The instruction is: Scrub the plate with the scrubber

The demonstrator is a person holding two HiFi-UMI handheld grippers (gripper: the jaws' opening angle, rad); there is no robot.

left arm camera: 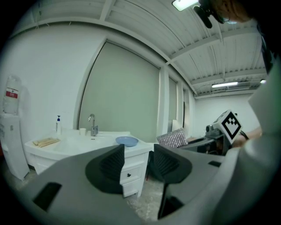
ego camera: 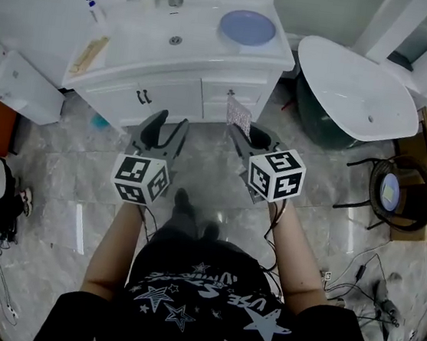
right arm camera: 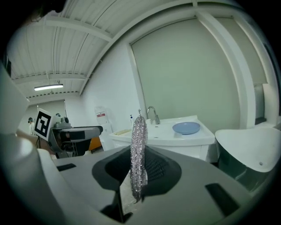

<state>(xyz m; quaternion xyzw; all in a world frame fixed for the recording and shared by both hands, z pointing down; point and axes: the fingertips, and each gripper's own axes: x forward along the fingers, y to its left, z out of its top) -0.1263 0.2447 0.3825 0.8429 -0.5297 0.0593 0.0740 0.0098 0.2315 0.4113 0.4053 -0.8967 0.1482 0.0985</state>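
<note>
- Washbasin cabinet (ego camera: 170, 83): white, at 12 o'clock in the head view.
- Left gripper (ego camera: 169, 122): jaws spread, nothing between them.
- Right gripper (ego camera: 247, 134): jaws pinching the scrubber.
- Plate (ego camera: 247, 27): blue, on the cabinet top at 1 o'clock.
- Scrubber (ego camera: 239, 116): silver mesh, long axis in line with the jaws, free end pointing to 12 o'clock.

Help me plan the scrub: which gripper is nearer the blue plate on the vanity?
Right. The right gripper, holding the scrubber, is short of the vanity, roughly in line with the plate; the left gripper, open and empty, sits farther left.
</note>
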